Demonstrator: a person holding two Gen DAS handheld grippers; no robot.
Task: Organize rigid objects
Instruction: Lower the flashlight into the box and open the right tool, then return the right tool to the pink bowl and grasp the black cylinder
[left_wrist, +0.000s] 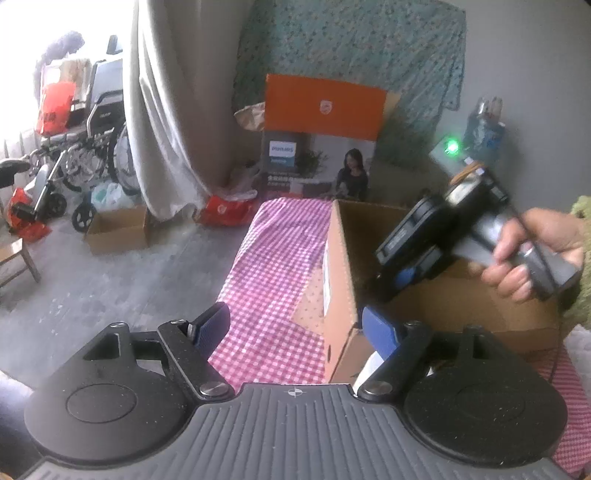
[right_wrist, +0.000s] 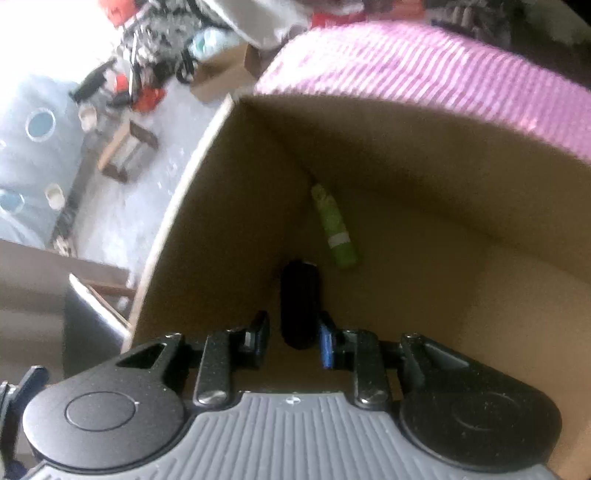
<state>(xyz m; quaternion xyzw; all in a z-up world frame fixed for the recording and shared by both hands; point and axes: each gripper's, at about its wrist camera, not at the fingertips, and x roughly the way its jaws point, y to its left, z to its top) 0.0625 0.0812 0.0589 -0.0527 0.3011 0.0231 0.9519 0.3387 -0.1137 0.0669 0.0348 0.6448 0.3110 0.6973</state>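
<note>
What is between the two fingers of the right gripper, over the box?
A black oblong thing sits between the right gripper's fingers, above the cardboard box floor. The right wrist view shows it.

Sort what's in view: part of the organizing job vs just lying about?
Job:
- cardboard box
- green tube in its corner
- black object between right gripper fingers
- left gripper, empty

Lying about:
- wheelchair
- Philips box
- checkered cloth

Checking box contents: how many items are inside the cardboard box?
2. A green plastic tube lies in the far corner of the brown cardboard box; a black oblong object sits nearer, between the right gripper fingers. The gripper may hide more.
</note>
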